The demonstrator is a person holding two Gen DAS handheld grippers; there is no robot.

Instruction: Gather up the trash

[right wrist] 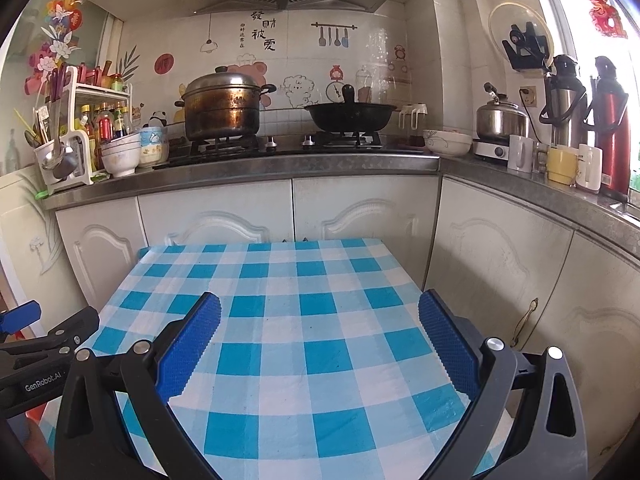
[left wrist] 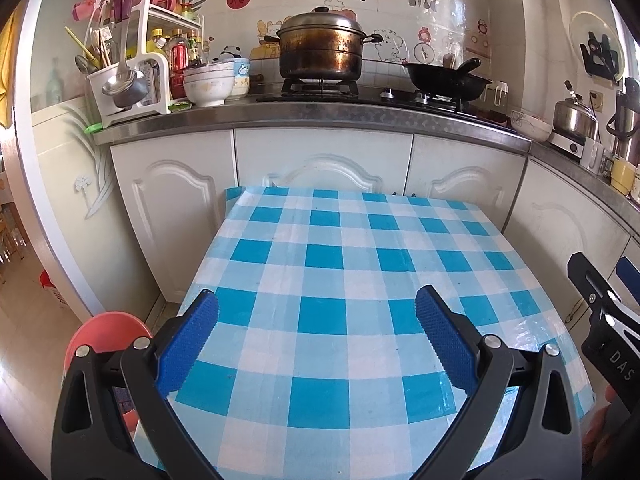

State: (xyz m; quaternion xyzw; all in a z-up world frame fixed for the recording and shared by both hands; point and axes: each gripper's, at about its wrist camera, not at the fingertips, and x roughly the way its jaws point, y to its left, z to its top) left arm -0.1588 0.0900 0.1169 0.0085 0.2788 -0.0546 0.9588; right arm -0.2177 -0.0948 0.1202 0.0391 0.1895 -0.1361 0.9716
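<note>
A small table with a blue and white checked cloth [left wrist: 320, 264] stands in front of the kitchen cabinets; it also shows in the right wrist view [right wrist: 304, 312]. No trash shows on the cloth in either view. My left gripper [left wrist: 316, 308] is open and empty above the table's near left part. My right gripper [right wrist: 319, 312] is open and empty above the near right part. The right gripper's body [left wrist: 604, 320] shows at the right edge of the left wrist view. The left gripper's body [right wrist: 44, 340] shows at the left edge of the right wrist view.
A red round container [left wrist: 104, 336] sits on the floor left of the table. White cabinets [left wrist: 320, 160] stand close behind the table. The counter holds a steamer pot [left wrist: 320, 48], a black wok [left wrist: 444, 76], bowls [left wrist: 208, 84], a kettle [right wrist: 500, 120] and mugs [right wrist: 560, 164].
</note>
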